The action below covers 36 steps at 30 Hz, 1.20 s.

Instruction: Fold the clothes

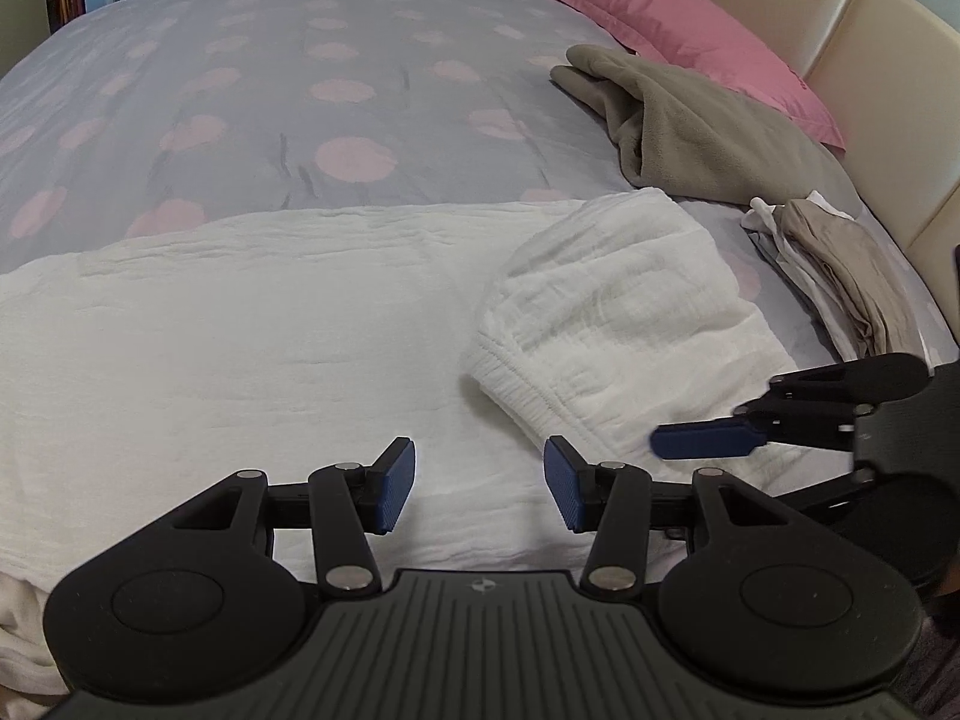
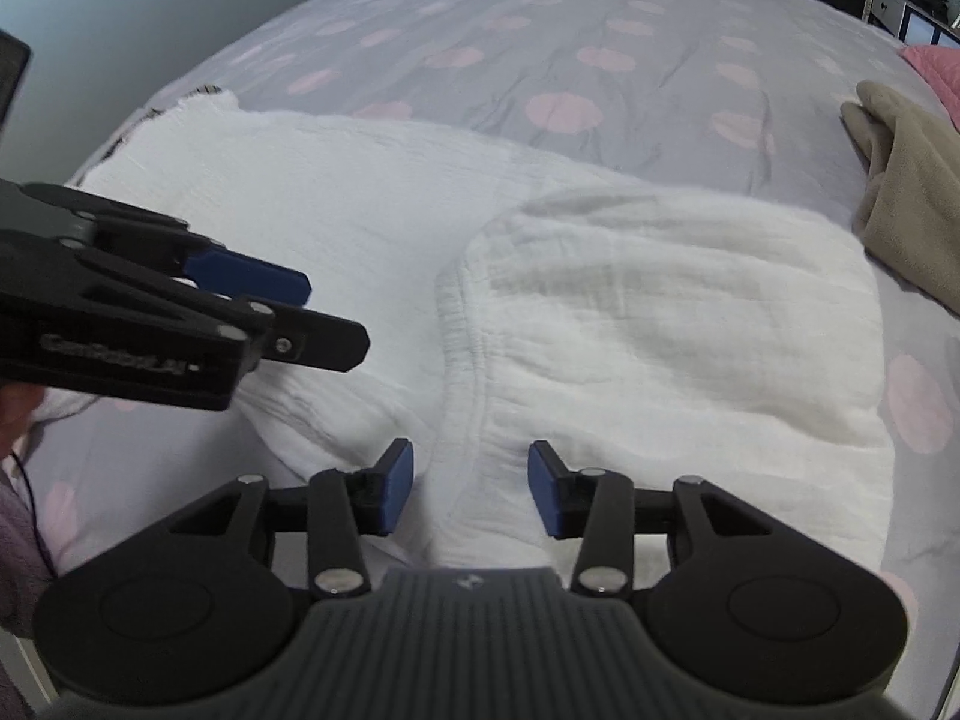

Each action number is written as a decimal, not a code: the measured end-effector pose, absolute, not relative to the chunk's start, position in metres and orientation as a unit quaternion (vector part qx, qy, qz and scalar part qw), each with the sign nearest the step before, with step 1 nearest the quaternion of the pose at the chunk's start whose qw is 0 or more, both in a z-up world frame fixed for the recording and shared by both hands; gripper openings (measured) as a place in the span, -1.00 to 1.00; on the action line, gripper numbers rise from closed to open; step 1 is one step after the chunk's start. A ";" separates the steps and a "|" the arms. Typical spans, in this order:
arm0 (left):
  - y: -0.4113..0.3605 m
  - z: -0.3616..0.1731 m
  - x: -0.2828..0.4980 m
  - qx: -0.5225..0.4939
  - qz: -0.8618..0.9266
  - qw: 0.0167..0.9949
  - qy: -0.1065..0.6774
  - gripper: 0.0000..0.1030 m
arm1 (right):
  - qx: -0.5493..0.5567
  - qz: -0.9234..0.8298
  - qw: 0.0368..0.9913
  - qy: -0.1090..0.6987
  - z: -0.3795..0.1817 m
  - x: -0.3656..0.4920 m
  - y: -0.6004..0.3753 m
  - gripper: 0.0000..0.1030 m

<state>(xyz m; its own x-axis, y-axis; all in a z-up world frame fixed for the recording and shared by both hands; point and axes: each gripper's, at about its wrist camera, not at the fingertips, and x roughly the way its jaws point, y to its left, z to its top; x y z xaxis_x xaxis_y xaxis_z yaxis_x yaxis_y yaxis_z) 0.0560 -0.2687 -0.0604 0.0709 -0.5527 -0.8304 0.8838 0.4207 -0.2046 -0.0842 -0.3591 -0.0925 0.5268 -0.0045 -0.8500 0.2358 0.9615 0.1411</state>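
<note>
A white crinkled garment (image 1: pixel 252 330) lies spread flat on the bed, its elastic-waist end (image 1: pixel 594 324) folded back over itself at the right. It also shows in the right wrist view (image 2: pixel 660 324). My left gripper (image 1: pixel 479 483) is open and empty, hovering just above the white fabric near its front edge. My right gripper (image 2: pixel 471 489) is open and empty, over the folded waistband seam. The right gripper enters the left wrist view (image 1: pixel 708 443) from the right, and the left gripper shows at the left of the right wrist view (image 2: pixel 264 282).
The bed has a grey cover with pink spots (image 1: pixel 336 90). A taupe fleece (image 1: pixel 690 120) and a pink pillow (image 1: pixel 696 42) lie at the far right by the cream headboard (image 1: pixel 852 30). A stack of folded clothes (image 1: pixel 834 270) sits at the right edge.
</note>
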 end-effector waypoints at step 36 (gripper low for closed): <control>-0.321 -0.120 0.051 0.123 -0.507 0.668 0.531 -0.57 | 0.146 -0.102 0.834 0.522 -0.094 -0.110 -0.399 -0.10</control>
